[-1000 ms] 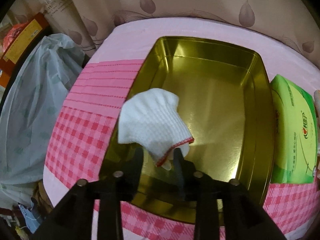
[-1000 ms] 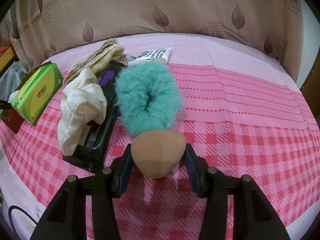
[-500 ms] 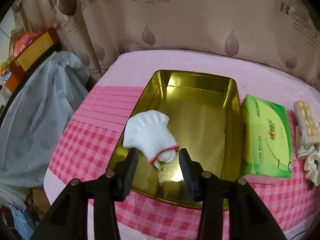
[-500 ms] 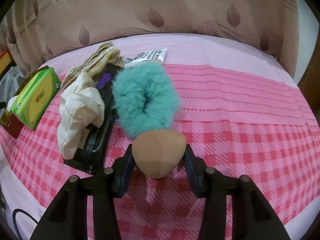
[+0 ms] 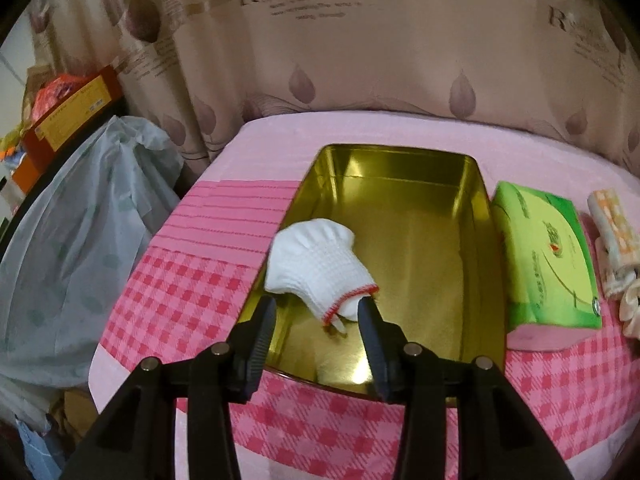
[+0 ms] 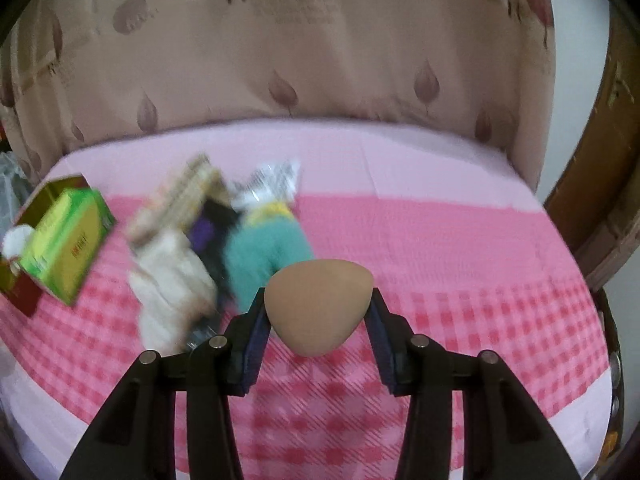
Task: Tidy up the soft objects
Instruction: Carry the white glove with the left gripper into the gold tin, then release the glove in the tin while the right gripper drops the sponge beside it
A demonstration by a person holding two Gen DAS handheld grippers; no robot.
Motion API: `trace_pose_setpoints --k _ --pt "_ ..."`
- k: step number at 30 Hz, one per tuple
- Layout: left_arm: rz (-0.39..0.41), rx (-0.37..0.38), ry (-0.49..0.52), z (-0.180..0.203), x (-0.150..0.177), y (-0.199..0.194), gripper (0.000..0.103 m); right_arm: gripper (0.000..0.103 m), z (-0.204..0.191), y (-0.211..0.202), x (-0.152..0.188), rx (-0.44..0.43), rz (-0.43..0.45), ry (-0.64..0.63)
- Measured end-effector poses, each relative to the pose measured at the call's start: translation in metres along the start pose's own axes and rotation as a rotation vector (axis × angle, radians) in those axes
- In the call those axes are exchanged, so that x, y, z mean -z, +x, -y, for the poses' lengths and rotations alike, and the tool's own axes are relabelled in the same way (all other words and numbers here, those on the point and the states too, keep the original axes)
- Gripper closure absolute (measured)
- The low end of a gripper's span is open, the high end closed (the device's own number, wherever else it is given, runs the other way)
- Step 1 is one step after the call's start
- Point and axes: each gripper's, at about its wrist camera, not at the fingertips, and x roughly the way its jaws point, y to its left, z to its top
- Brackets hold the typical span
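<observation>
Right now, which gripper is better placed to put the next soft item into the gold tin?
Right: the right gripper grips the tan sponge. The left gripper is open over the tin, glove released.

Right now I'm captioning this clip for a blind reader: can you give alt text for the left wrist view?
A white knit glove with a red-trimmed cuff lies over the left rim of an open gold tin, just beyond the left gripper, whose jaws stand open. The tin sits on a pink checked cloth beside a green tissue pack.
</observation>
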Motion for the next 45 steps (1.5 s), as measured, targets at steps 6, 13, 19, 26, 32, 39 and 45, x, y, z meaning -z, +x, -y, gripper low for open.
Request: trace_pose_setpoints --k 6,13,19,26,32,39,45 --pt "-0.001 0.014 -0.016 -0.007 0.001 0.005 0.06 0.06 -0.064 -0.021 -0.027 -0.104 0.073 -0.122" --pt "0.006 0.032 -0.051 -0.018 -0.001 0.004 0.06 0.06 -0.163 -0.029 -0.036 -0.303 0.082 -0.284" --pt "-0.001 0.039 -0.104 -0.033 -0.003 0.009 0.059 0.06 -0.247 -0.024 -0.031 -0.438 0.059 -0.418" --pt "0.0 0.029 -0.167 -0.053 -0.005 0.011 0.059 0.06 -0.319 -0.014 -0.021 -0.505 0.041 -0.534" --pt "-0.021 0.025 -0.2 -0.062 -0.005 0.017 0.059 0.06 -0.352 0.005 -0.011 -0.526 -0.013 -0.577" --pt "-0.035 0.029 -0.205 -0.062 -0.004 0.02 0.059 0.059 -0.37 0.024 -0.006 -0.514 -0.05 -0.591" --pt "-0.042 0.029 -0.21 -0.062 -0.003 0.022 0.059 0.057 -0.378 0.035 -0.001 -0.5 -0.073 -0.608"
